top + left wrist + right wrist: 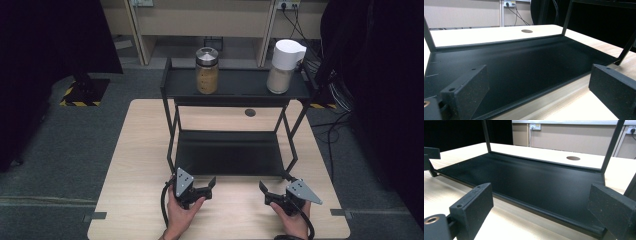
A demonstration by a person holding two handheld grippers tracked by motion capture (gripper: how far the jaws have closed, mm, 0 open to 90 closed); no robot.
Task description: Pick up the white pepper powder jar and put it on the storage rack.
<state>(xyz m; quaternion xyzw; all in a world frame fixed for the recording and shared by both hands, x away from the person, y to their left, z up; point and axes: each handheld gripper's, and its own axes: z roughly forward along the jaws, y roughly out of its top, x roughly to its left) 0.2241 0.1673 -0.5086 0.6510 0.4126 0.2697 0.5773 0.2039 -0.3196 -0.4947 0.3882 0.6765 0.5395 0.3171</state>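
Currently both grippers rest low over the near edge of the wooden table [140, 150], in front of a black two-tier rack [235, 90]. Left gripper [210, 186]: jaws spread wide, nothing between them; in the left gripper view they frame the bare lower shelf [524, 65]. Right gripper [264, 190]: jaws likewise wide apart and empty, looking over the same lower shelf [529, 182] from its near right corner.

Things nearest to hand, both on the top shelf, well apart from the grippers:
- glass jar [207, 71] with a metal lid, tan contents, standing upright left of centre.
- white-capped container [283, 66], pale contents, upright at the right end, just beside the shelf's end rail.

Judgement: the step in hand appears to be the start of a reach toward the top shelf; neither item is touched yet.

Notes on doing it well:
- Raise each gripper clear of the top shelf's near rim before moving far, so the jaws do not knock the frame.
- The jar looks smooth and round; the jaws should close on the glass body below the lid, square to it, not on the lid edge.
- The white-capped container sits close to the right rail and appears top-heavy; approach from the near side, grip the lower body, lift straight up before drawing it toward the near edge.
- Keep both upright in transit; how tightly the lids sit cannot be told.
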